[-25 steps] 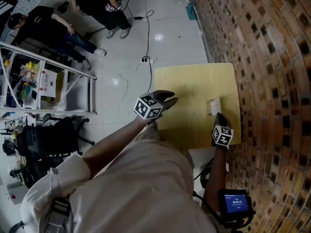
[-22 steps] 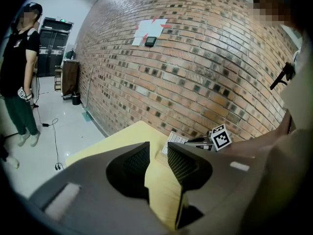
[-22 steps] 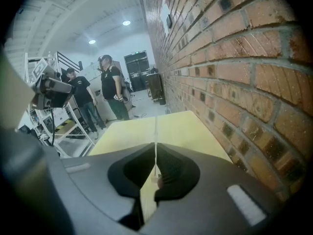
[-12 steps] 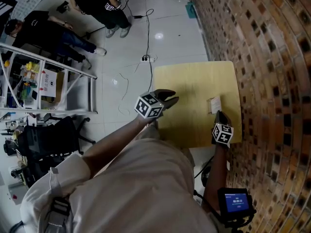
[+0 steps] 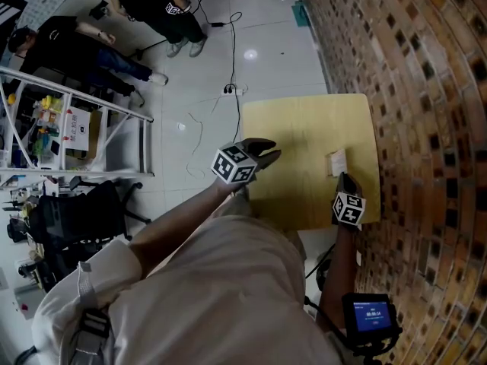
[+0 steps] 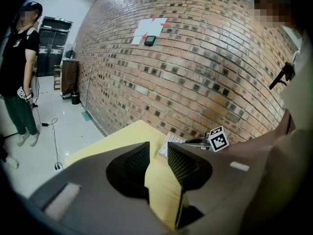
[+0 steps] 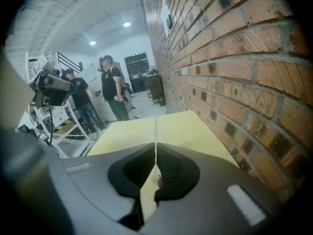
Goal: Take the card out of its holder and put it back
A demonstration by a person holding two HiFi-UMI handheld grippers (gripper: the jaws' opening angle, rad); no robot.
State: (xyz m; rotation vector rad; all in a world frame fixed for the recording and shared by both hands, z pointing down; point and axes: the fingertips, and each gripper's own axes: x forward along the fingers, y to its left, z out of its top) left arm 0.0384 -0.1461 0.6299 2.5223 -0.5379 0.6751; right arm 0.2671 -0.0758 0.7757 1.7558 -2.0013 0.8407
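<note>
A white card (image 5: 335, 160) stands near the right edge of the yellow table (image 5: 304, 128), close to the brick wall. My right gripper (image 5: 344, 178) is shut on it. In the right gripper view the card (image 7: 156, 131) shows edge-on as a thin pale line pinched between the jaws (image 7: 156, 153). The left gripper view shows the card (image 6: 172, 140) face-on above its small tan holder (image 6: 160, 154), with the right gripper's tips (image 6: 188, 142) on it. I cannot tell whether the card still sits in the holder. My left gripper (image 5: 272, 155) hovers open over the table's left side, with nothing between its jaws (image 6: 158, 148).
A brick wall (image 5: 426, 128) runs along the table's right side. On the tiled floor to the left are a metal rack (image 5: 68, 128), a black chair (image 5: 76, 211), a cable with a power strip (image 5: 230, 92) and two people (image 5: 160, 6) at the back.
</note>
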